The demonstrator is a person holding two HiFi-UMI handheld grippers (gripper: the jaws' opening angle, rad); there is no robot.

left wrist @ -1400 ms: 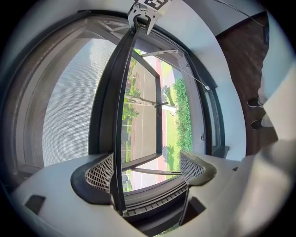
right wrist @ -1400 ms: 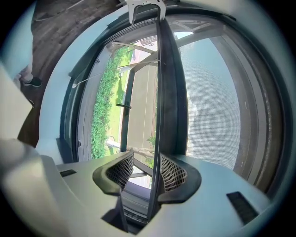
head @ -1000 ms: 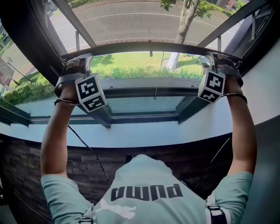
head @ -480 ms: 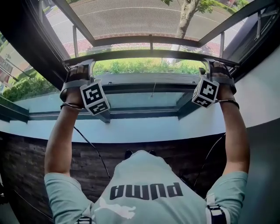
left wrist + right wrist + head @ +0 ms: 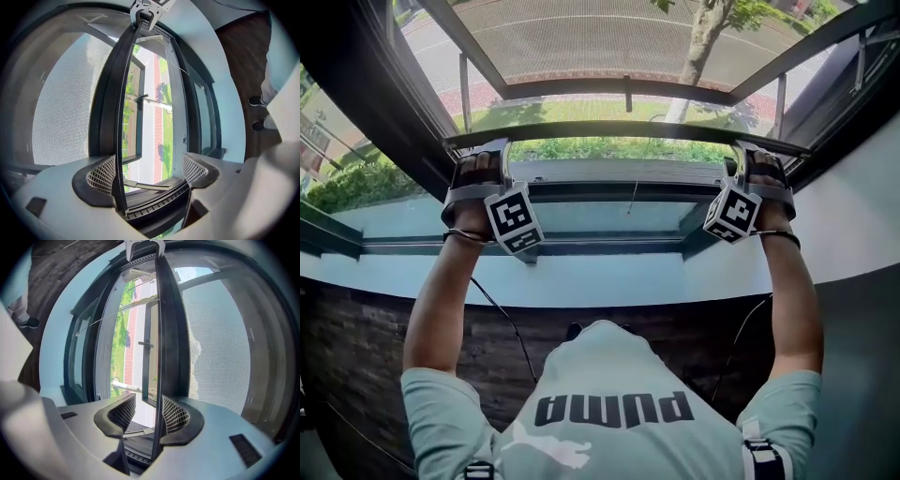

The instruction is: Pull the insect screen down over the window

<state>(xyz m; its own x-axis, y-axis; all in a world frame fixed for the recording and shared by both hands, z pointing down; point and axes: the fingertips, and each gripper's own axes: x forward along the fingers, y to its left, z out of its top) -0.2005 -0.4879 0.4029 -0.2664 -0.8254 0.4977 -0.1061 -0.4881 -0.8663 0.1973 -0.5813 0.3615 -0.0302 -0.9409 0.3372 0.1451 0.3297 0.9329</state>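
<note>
The insect screen's grey mesh (image 5: 609,37) fills the upper window, and its dark bottom bar (image 5: 628,131) runs across at mid height. My left gripper (image 5: 500,148) hooks over the bar's left end and my right gripper (image 5: 739,150) over its right end. In the left gripper view the jaws (image 5: 149,171) stand wide open, with the bar (image 5: 123,117) lying against the left pad (image 5: 101,174) and the mesh (image 5: 65,108) beside it. In the right gripper view the jaws (image 5: 148,413) stand narrower but open. The bar (image 5: 159,333) rests against the right pad (image 5: 174,416), next to the mesh (image 5: 215,343).
Below the bar, the window opening shows grass and a tree outside. The dark lower window frame (image 5: 609,192) and a pale sill (image 5: 600,277) lie under it, above a dark brick wall (image 5: 356,347). A casement handle (image 5: 140,98) sticks out. Thin cables hang from both grippers.
Both grippers have come down with the bar. More mesh shows above it and the gap to the lower frame has shrunk.
</note>
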